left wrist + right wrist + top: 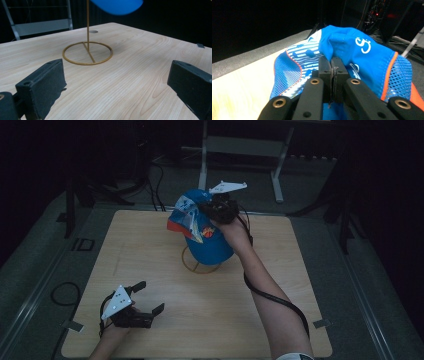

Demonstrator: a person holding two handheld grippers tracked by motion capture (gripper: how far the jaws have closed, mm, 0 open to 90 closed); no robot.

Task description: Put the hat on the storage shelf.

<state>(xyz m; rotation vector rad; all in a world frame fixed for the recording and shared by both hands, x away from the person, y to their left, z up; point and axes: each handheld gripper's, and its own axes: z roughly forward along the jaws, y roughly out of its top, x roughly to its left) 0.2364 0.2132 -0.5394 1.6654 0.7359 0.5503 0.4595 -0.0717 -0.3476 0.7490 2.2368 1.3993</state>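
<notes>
A blue cap with mesh panels, orange trim and white lettering hangs over the middle of the wooden table. My right gripper is shut on a fold of the cap's fabric, its jaws pressed together on the cloth. Under the cap stands a thin golden wire stand with a ring base and an upright rod; the ring peeks out below the cap. The cap's underside shows above the rod. My left gripper rests low near the front left, open, with nothing between its pads.
A grey metal frame on two legs stands on the floor behind the table. Cables lie on the floor at the left. Dark stands flank the table on both sides. A small round hole sits in the tabletop beyond the ring.
</notes>
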